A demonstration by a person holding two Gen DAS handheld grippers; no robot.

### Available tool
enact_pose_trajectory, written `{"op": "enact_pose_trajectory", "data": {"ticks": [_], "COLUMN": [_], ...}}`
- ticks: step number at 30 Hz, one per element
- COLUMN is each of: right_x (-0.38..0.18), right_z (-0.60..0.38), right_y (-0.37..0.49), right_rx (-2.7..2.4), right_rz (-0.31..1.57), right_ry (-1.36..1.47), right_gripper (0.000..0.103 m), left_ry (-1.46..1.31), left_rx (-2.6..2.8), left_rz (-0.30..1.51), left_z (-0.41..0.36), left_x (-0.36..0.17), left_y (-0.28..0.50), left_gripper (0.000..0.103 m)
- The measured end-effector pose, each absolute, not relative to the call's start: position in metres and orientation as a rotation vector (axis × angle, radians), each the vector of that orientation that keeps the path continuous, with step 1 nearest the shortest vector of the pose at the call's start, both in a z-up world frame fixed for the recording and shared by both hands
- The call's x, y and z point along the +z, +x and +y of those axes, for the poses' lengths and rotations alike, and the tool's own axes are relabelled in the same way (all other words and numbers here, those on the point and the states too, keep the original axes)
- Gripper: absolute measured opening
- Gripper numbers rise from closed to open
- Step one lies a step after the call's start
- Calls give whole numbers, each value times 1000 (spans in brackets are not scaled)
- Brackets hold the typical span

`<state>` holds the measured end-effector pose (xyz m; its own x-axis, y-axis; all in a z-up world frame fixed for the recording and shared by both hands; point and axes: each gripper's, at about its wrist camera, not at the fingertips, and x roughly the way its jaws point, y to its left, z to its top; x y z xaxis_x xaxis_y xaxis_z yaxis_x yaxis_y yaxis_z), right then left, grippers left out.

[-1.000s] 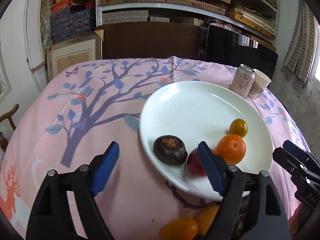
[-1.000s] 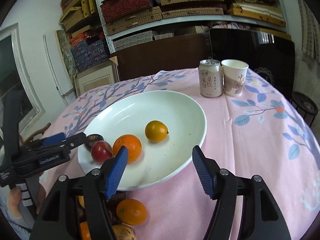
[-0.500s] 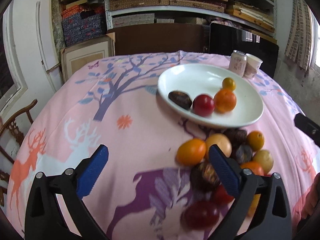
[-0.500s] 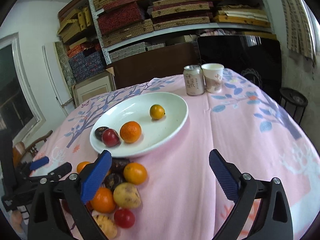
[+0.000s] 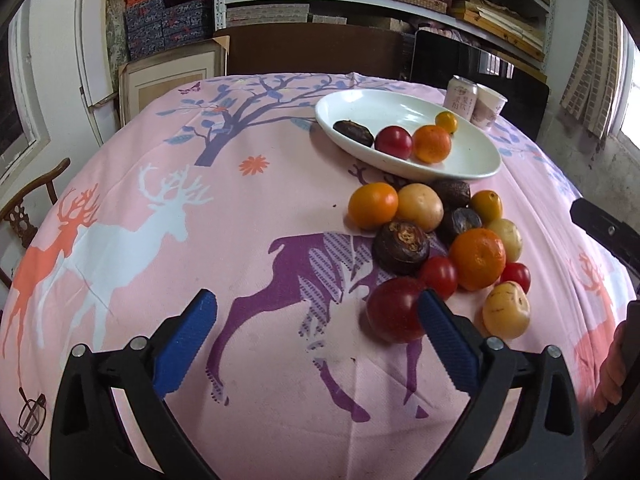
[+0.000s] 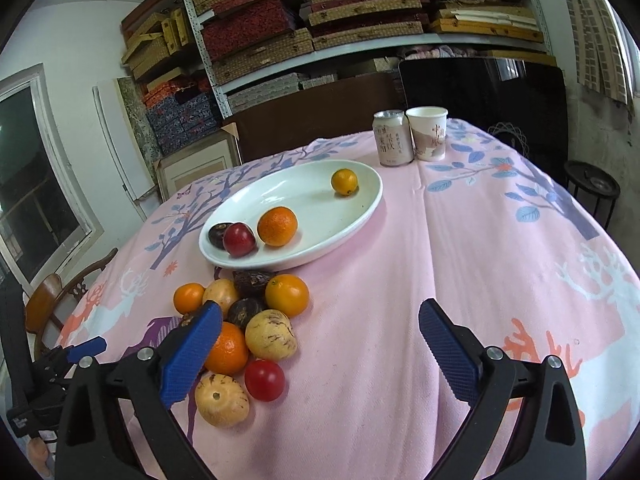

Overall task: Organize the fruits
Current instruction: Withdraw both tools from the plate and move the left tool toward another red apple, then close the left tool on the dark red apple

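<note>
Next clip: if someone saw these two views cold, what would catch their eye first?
Probably the heap of loose fruit on the pink deer-print tablecloth, oranges, red, yellow and dark ones bunched just in front of the white plate. The plate holds only four pieces. Behind it, a drink can and a paper cup stand side by side.
</note>
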<state>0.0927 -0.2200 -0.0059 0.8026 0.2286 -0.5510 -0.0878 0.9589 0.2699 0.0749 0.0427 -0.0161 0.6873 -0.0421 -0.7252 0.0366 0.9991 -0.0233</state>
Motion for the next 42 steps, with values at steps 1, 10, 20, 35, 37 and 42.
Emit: {"op": "enact_pose_trajectory", "data": {"ticks": [1, 10, 20, 35, 37, 42], "right_x": [-7, -8, -9, -7, -7, -7], "right_z": [-221, -223, -227, -226, -226, -225], "right_y": [94, 96, 97, 94, 94, 94], "right_rx": [172, 174, 175, 194, 194, 194], "right_rz": [626, 635, 642, 627, 629, 635], "right_ry": [246, 258, 285, 288, 290, 285], "right_gripper": [99, 99, 99, 99, 99, 99], "left_ry": [0, 95, 1, 9, 2, 14], "left_rx": [-49, -92, 10, -98, -107, -143], "left_rz": [812, 815, 804, 834, 841, 859], "left_z": [41, 20, 58, 49, 50, 45], "left_x": [-16, -18, -14, -20, -22, -24], "left_y": [75, 74, 74, 66, 66, 61], "left_gripper": [99, 99, 99, 99, 99, 95]}}
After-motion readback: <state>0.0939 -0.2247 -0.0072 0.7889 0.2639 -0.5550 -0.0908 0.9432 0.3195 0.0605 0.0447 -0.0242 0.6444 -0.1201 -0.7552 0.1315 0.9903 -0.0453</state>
